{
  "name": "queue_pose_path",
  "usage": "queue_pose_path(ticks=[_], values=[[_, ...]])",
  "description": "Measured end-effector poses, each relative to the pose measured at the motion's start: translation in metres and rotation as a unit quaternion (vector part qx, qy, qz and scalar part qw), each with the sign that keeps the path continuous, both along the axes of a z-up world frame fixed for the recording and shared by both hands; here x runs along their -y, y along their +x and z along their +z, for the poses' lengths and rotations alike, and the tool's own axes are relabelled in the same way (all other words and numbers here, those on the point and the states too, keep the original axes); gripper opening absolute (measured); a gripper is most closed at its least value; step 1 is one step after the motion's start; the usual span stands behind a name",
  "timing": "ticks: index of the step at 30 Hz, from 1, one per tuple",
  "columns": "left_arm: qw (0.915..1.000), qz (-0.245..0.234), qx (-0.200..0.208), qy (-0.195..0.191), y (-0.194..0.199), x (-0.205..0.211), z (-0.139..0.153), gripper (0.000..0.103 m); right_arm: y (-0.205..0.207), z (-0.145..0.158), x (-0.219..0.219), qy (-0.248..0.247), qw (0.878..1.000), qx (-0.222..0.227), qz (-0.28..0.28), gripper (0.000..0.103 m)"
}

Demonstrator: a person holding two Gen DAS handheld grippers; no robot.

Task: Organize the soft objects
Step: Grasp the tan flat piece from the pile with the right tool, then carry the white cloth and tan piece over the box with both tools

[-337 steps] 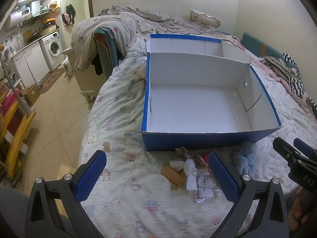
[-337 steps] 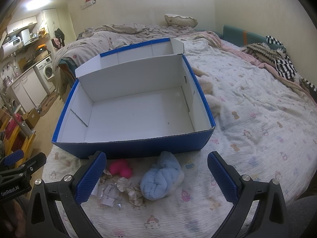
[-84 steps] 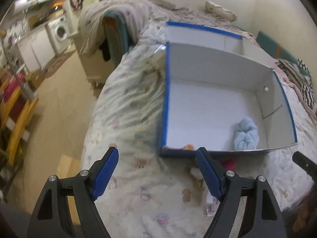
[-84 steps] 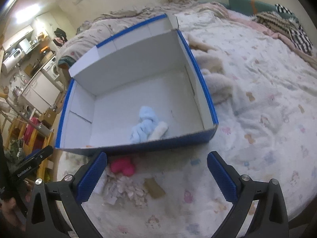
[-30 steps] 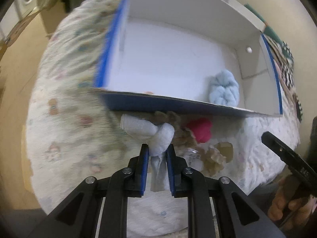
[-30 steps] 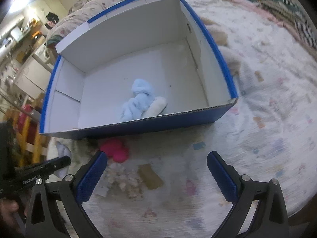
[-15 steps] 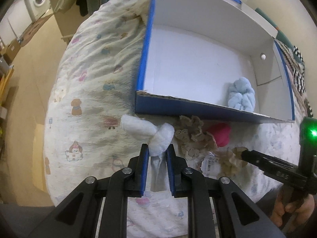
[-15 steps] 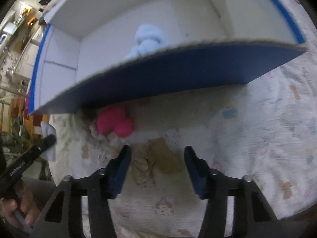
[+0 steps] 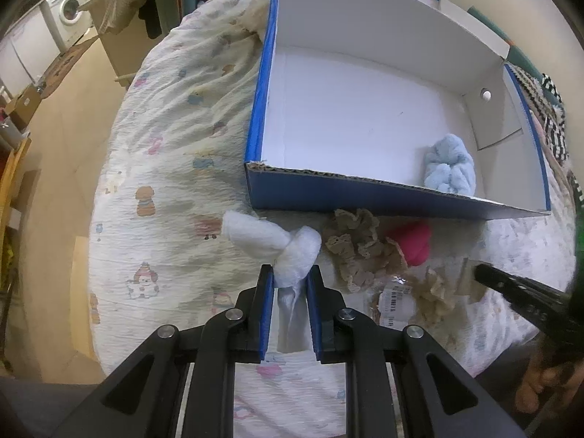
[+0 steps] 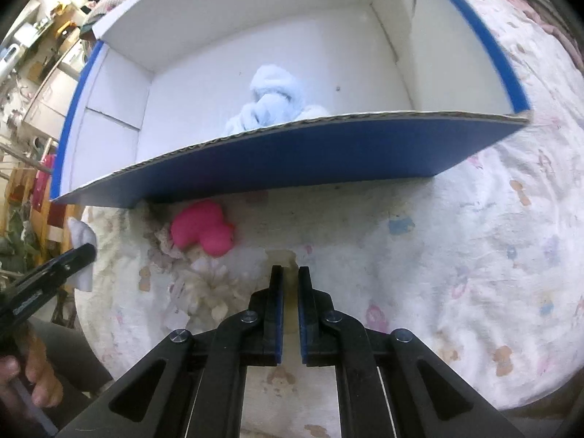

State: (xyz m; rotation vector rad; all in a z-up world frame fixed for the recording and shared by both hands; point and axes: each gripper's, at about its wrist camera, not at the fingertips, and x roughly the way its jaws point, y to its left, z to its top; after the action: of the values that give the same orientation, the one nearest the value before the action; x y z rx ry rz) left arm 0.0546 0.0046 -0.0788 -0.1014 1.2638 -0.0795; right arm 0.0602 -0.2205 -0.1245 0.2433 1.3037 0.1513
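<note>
Since a second ago, my right gripper [image 10: 290, 273] dropped and pinched the small tan piece [image 10: 280, 256] on the bed. My left gripper [image 9: 290, 281] grips the white sock [image 9: 272, 242]. Both lie just before the blue box [image 9: 383, 202], which waits straight ahead; either hand is near.

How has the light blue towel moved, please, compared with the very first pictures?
Yes. The light blue towel went from the bedsheet in front of the blue box to inside it, by the near wall.
</note>
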Motion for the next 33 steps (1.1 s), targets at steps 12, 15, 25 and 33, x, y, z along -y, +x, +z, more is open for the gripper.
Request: queue_pose_path(ticks=[12,15,25,33], values=[[0.9988,-0.018,0.042,0.019,-0.014,0.008,0.024,0.016,-0.021,0.051,0.022,0.076,0.994,0.078,0.028,0.008],[0.996,-0.026,0.085,0.006,-0.023,0.01,0.044,0.016,-0.026,0.072,0.016,0.097,0.987,0.119,0.044,0.008],[0.9859,-0.051,0.159,0.012,-0.007,0.035,0.087,0.016,-0.027,0.12,0.022,0.106,0.969,0.222,0.025,0.008],[0.9847,-0.072,0.157,0.018,0.031,0.047,0.096,0.016,0.005,0.14,0.021,0.107,0.963,0.248,0.028,0.008]])
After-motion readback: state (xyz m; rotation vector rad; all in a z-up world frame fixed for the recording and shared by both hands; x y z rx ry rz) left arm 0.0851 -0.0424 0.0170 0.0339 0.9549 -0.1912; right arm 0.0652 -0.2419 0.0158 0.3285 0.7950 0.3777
